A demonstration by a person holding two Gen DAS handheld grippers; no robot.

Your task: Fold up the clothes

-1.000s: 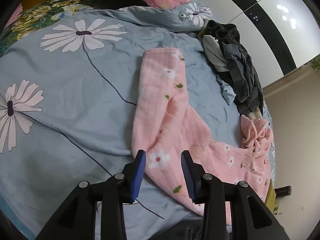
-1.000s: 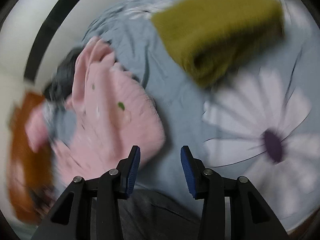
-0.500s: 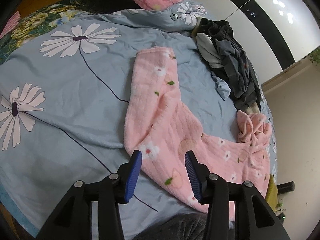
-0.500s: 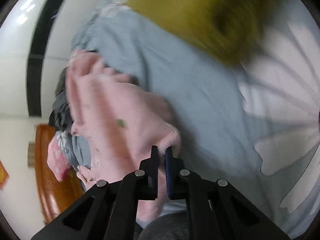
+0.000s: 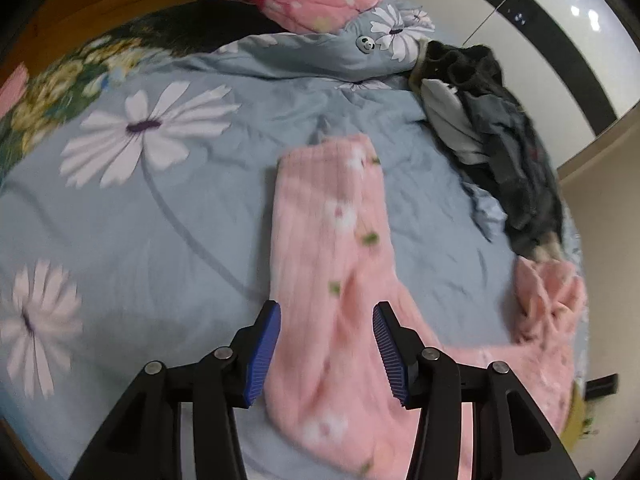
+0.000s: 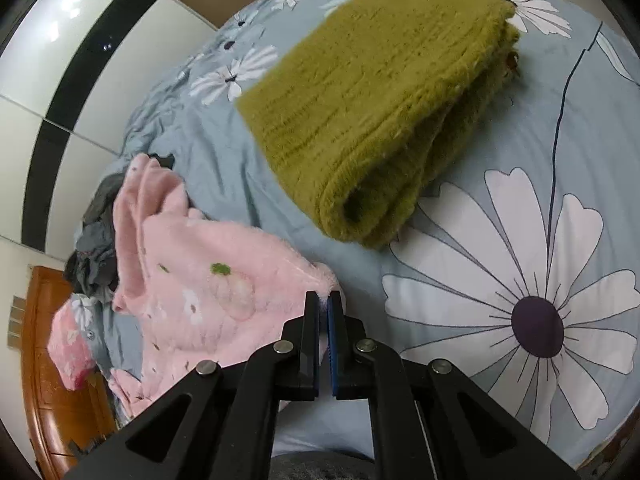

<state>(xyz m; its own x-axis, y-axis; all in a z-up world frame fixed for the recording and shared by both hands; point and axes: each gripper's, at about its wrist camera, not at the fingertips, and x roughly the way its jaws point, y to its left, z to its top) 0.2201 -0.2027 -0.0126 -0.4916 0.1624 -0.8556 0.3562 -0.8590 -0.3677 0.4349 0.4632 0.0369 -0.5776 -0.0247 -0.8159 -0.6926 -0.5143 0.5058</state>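
Bedspread [image 5: 132, 220] bears the pink trousers [image 5: 332, 240] spread flat, right gripper [image 6: 323, 300] clamped on a corner of them (seemingly to draw it over), left gripper [image 5: 326, 354] wide open astride one leg, ready to pinch.

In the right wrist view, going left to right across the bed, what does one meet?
Dark grey clothes pile → pink fleece garment, its edge pinched in the shut right hand-held gripper → folded olive-green knit → large white daisy print on the blue bedcover.
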